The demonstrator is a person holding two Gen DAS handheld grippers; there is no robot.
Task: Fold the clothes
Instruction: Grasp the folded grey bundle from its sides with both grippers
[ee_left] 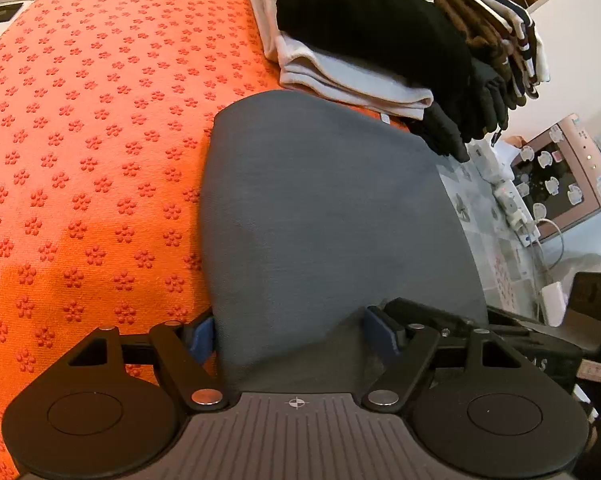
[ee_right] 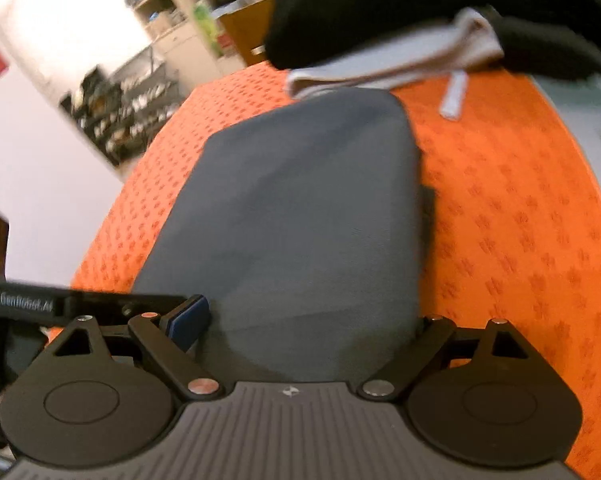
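Folded grey fabric garment [ee_left: 324, 216] lies flat mid-frame on the orange flower-print counter [ee_left: 80, 140]. Left gripper [ee_left: 296, 334] and right gripper [ee_right: 312, 320] fingers apart, straddling its near edge. Judging: fold done, stacking onto black-and-white folded pile [ee_left: 352, 40] upper right remains.

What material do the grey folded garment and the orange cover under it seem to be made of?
The grey folded garment looks like a smooth, matte knit fabric, perhaps cotton jersey: it shows a fine even weave, soft rounded edges and no shine. The orange cover looks like a towel-like woven cloth with raised red flower dots, possibly rubbery grip dots; I cannot tell the fibre.
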